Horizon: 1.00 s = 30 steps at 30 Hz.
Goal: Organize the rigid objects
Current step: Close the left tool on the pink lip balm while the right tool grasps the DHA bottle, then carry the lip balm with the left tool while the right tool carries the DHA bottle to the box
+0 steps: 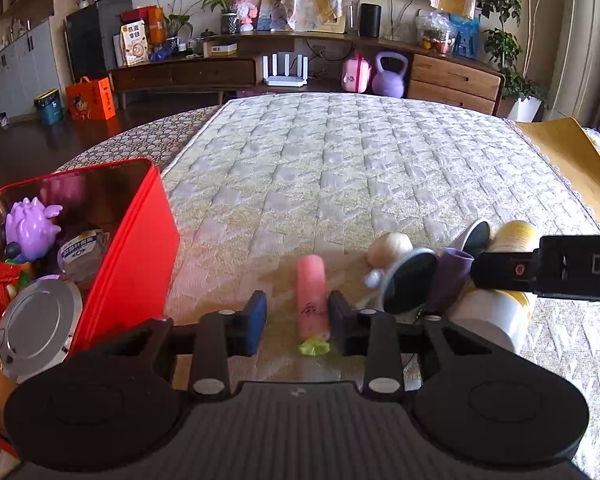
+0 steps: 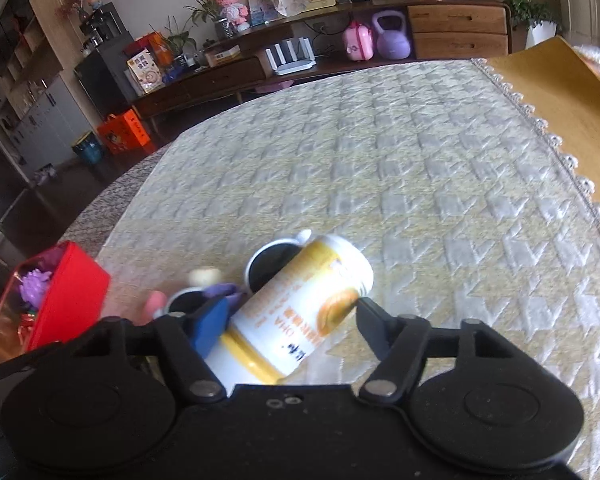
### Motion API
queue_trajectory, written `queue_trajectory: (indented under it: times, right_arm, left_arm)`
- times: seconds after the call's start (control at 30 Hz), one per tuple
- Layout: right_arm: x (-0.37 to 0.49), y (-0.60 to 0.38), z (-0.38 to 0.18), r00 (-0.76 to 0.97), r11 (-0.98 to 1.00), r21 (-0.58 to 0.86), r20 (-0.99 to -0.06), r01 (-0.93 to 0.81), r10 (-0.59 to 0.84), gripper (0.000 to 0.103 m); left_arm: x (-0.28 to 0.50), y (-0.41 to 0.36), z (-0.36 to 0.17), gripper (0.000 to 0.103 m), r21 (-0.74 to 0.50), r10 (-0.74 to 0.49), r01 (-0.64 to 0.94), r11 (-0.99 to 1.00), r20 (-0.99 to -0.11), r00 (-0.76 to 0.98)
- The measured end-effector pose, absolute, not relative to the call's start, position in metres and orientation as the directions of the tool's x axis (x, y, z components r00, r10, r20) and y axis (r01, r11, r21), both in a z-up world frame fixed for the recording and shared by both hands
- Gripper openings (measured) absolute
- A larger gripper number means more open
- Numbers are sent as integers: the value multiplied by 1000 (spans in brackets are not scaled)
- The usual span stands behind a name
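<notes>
1. The red metal tin box (image 1: 132,248) sits at the far left and already holds a purple spiky toy (image 1: 30,226), a round silver lid (image 1: 36,330) and other small things.
2. Right of the box, the left gripper (image 1: 297,320) has its fingers spread wide around a pink plastic stick (image 1: 312,296), not squeezing it yet.
3. Further right of the box, the right gripper (image 2: 290,318) has its fingers spread around a white and yellow bottle (image 2: 300,308) lying down.
4. A cream toy (image 1: 388,248) and purple piece (image 1: 450,276) still wait outside the box.

The red tin box (image 1: 132,240) looks glossy metal; the quilted cloth (image 1: 340,168) is rough; the bottle (image 2: 300,308) is smooth plastic.
</notes>
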State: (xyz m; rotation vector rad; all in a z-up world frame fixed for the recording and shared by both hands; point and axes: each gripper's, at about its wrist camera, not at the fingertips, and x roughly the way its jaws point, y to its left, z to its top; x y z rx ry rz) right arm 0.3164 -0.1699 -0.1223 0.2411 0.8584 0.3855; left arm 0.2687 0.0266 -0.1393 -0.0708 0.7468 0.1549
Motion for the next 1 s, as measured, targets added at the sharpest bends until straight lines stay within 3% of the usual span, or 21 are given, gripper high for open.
queue_trajectory:
  times: [0.2, 0.4, 1.0]
  right_arm:
    - [322, -171, -130, 569, 887, 413, -687, -207, 452, 60]
    - [313, -178, -129, 574, 881, 426, -677, -205, 461, 51]
    - [242, -191, -89, 575, 869, 417, -656, -265, 490, 49]
  left_arm:
    - [271, 27, -139, 16, -5, 103, -145, 989, -678, 728]
    - [270, 30, -139, 15, -16, 91, -139, 990, -682, 726]
    - [215, 38, -100, 15, -113, 12, -122, 986, -682, 731]
